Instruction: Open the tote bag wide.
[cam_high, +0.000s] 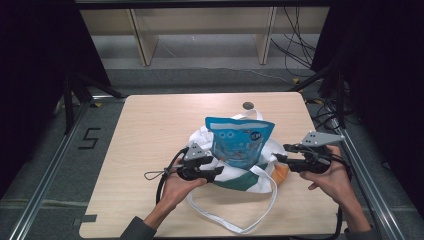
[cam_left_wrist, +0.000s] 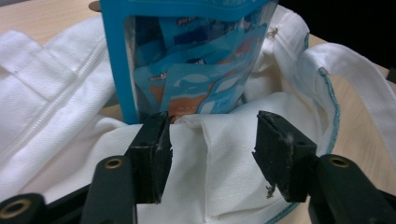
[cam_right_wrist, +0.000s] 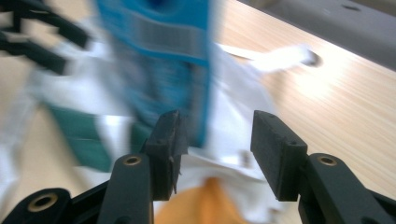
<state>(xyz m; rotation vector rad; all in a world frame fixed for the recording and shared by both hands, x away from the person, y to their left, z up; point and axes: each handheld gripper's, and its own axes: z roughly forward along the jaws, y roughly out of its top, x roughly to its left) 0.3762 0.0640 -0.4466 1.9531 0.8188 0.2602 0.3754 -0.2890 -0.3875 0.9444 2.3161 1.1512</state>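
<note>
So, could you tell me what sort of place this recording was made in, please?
Most likely a lab or workshop set up for recording, not a home: a bare wooden table sits inside a metal rail frame, loose cables trail across the floor behind it, and dark screens close off the sides.

Table (cam_high: 150, 125): light wood top, rounded corners, grommet hole (cam_high: 248, 105) near far edge. On it: white tote bag (cam_high: 245, 175) w/ green and orange panels, just nearside of grommet, approx. centre; its strap (cam_high: 235, 220) loops toward near edge from the bag.
</note>
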